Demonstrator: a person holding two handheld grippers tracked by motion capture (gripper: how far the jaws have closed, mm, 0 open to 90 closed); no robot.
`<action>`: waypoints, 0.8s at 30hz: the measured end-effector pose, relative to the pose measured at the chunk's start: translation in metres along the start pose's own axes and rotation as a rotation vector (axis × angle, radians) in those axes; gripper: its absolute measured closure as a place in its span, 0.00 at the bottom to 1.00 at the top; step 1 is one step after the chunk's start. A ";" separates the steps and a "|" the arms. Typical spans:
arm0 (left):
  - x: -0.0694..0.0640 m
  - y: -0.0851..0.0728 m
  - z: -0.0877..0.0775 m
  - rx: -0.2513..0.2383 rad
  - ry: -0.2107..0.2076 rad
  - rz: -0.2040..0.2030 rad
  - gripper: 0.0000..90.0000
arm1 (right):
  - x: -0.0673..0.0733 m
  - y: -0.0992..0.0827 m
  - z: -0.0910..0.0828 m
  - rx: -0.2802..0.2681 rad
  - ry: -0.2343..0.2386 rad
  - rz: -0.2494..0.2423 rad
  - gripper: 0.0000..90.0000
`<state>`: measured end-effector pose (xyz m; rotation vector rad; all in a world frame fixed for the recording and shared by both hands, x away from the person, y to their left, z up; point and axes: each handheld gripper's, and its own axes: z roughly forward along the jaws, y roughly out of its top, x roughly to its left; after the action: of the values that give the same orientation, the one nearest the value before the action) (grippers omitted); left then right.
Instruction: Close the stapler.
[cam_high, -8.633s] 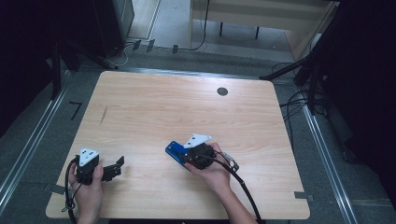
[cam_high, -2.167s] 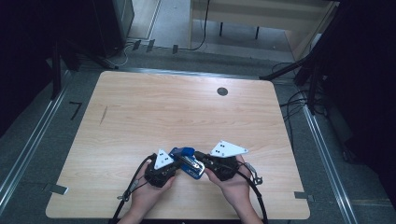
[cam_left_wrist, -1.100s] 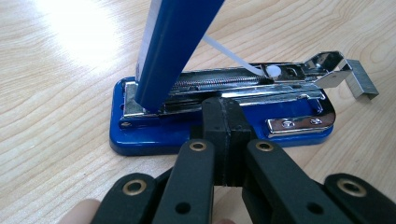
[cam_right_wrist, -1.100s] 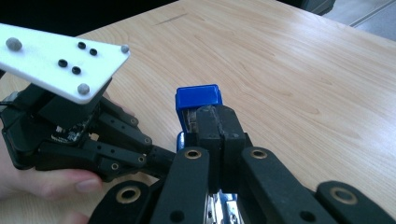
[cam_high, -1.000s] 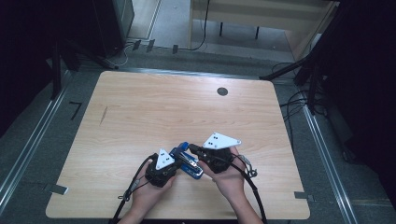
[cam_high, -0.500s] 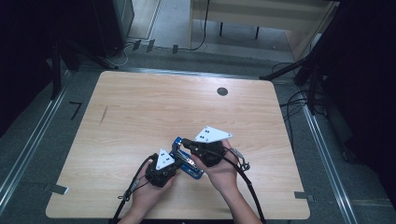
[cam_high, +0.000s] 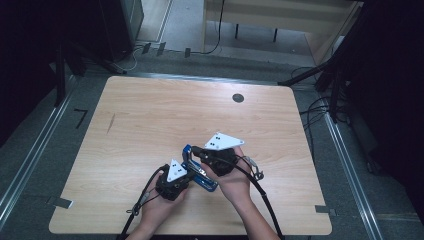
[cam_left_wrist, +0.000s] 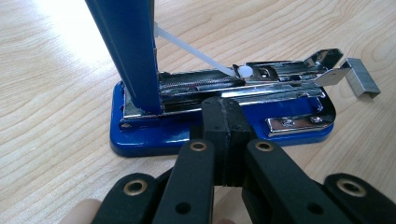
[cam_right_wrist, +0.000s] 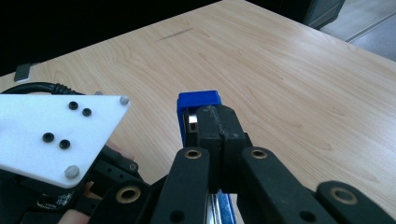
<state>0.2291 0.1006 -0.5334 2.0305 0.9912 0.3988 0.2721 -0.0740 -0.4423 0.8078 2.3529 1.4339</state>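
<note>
A blue stapler (cam_high: 204, 179) lies near the table's front edge with its lid (cam_left_wrist: 126, 51) swung up almost vertical. The chrome staple channel (cam_left_wrist: 261, 79) is exposed, and a white plastic rod (cam_left_wrist: 196, 49) runs from it to the lid. A short strip of staples (cam_left_wrist: 360, 80) sits at the channel's far end. My left gripper (cam_left_wrist: 224, 122) is shut, its tips resting against the side of the stapler's base (cam_left_wrist: 159, 137). My right gripper (cam_right_wrist: 217, 127) is shut too, its tips pressed against the raised lid's end (cam_right_wrist: 198, 99). Nothing sits between either pair of jaws.
The wooden table (cam_high: 165, 115) has a dark round cable hole (cam_high: 238, 98) at the back right. The left gripper's white plate (cam_right_wrist: 51, 135) is close beside the right jaws. Cables trail off the front edge.
The right gripper has shifted left and slightly up, pushing the blue lid further upright. The left gripper has stayed on the stapler's base.
</note>
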 end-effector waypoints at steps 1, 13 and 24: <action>0.000 0.000 0.000 0.000 0.000 0.000 1.00 | 0.000 0.000 0.000 0.000 0.000 0.000 1.00; 0.000 0.000 0.000 0.000 0.000 0.002 1.00 | 0.002 0.008 0.012 0.005 0.003 -0.012 1.00; 0.001 0.000 0.000 0.000 -0.002 0.002 1.00 | 0.001 0.012 0.021 0.005 0.012 -0.013 1.00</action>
<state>0.2295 0.1010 -0.5334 2.0316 0.9877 0.3977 0.2855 -0.0531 -0.4414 0.7859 2.3671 1.4312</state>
